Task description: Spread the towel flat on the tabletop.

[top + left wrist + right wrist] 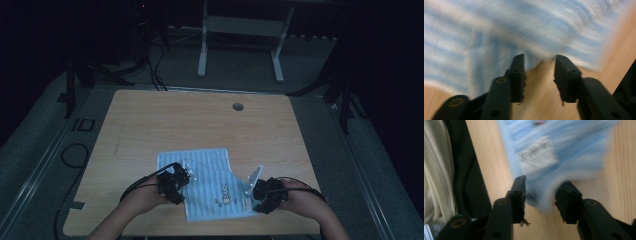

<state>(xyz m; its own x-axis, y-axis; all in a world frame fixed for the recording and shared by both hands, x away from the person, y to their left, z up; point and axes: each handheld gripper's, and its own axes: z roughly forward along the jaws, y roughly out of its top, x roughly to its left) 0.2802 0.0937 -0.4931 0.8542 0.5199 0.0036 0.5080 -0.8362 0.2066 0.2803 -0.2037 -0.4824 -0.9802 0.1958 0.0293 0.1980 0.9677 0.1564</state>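
Two arms come in from the near edge of the table (150, 115). Each hand holds a black gripper, and both sit low over the near part of the table.

The left gripper (176, 184) is at the near left edge of a blue striped cloth (210, 175). In the left gripper view, its jaws stand apart with bare wood between them. The cloth (524, 30) lies just past the tips and looks blurry. The pads do not press on it, so this gripper (540, 61) holds nothing.

The right gripper (260, 192) is at the near right corner of the cloth. In the right gripper view, its jaws also stand apart. A blurry corner of the cloth (554, 157) hangs down into the gap between them. The pads do not squeeze it, so this gripper (541, 183) is open too. A small white tag (537, 155) sits on the cloth just past the tips.

The cloth lies flat on the near middle of the table, between the two grippers. It has a tiny picture (226, 192) near its near edge.

Farther off, the wood is bare. A small round hole (238, 106) is near the far edge.

Past the table, white desk legs (202, 50) stand on the dark floor, and black cables (155, 65) lie near them.
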